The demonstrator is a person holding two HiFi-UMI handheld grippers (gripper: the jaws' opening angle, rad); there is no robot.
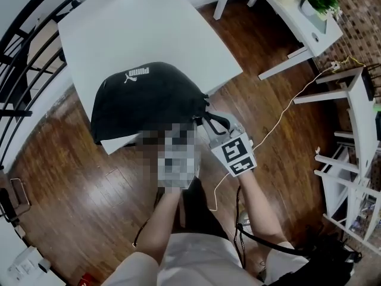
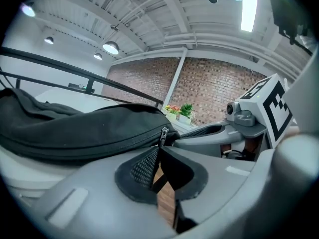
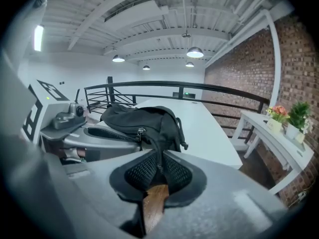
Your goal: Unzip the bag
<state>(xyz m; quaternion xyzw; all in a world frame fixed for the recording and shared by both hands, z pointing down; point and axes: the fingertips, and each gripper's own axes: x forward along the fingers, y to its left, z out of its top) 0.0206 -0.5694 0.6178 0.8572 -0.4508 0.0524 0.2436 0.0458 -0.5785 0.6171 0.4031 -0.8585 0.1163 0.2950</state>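
My left gripper (image 2: 158,156) is nearly closed, with only the thin zip pull (image 2: 163,133) pinched between its pads. My right gripper (image 3: 160,156) is clamped just as narrowly on a black strap (image 3: 158,142) at the end of the bag (image 1: 146,100). The bag lies at centre left of the head view, on the near corner of the white table (image 1: 149,22), and part of it seems to hang past the edge. I see 3 risks. First, the pull is a small, slick tab, so if I tug at an angle to the zip line it could slide out of the pads. Second, the strap is not the bag's body, so it may give and let the cloth bunch ahead of the slider, which would jam it. Third, the soft bag is so near the corner that a hard pull towards me could drag it off the table. My 2 grippers are also close together and could knock each other.
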